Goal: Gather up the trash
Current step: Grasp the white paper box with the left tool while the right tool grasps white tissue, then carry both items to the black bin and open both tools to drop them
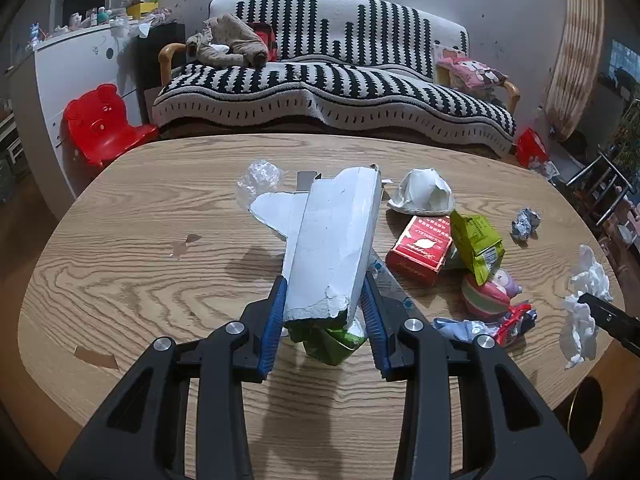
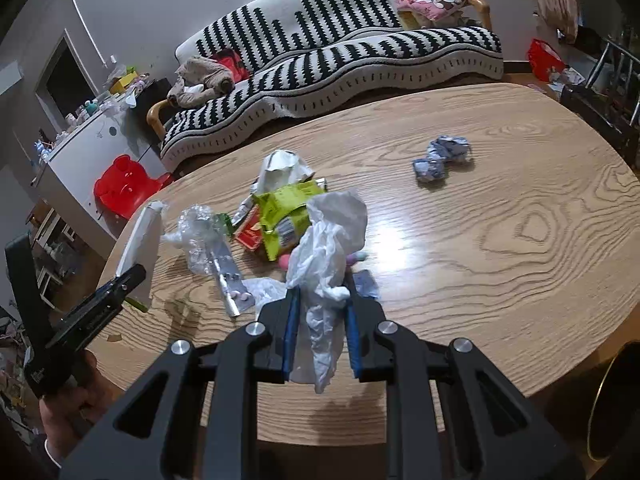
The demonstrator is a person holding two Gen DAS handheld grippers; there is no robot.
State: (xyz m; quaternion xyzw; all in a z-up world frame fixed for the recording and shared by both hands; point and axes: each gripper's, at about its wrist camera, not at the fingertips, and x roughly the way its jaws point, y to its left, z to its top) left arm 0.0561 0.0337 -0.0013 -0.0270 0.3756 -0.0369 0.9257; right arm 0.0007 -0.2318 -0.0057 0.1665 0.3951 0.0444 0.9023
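Observation:
My left gripper (image 1: 325,292) is shut on a torn white carton (image 1: 332,236), green on its underside, held above the wooden table (image 1: 132,264); it also shows at the left of the right wrist view (image 2: 140,240). My right gripper (image 2: 320,300) is shut on a crumpled white tissue (image 2: 328,248), seen too at the right edge of the left wrist view (image 1: 584,300). Trash lies on the table: a red box (image 1: 420,248), a green snack bag (image 1: 478,244), a crushed white paper cup (image 1: 424,192), clear plastic wrap (image 1: 260,178), a crumpled blue-white paper ball (image 1: 526,224), a pink toy (image 1: 488,292).
A striped black-and-white sofa (image 1: 332,88) stands behind the table. A red bear-shaped chair (image 1: 104,124) and a white cabinet (image 1: 80,64) are at the left. A blister pack (image 2: 236,292) lies near the table's front edge in the right wrist view.

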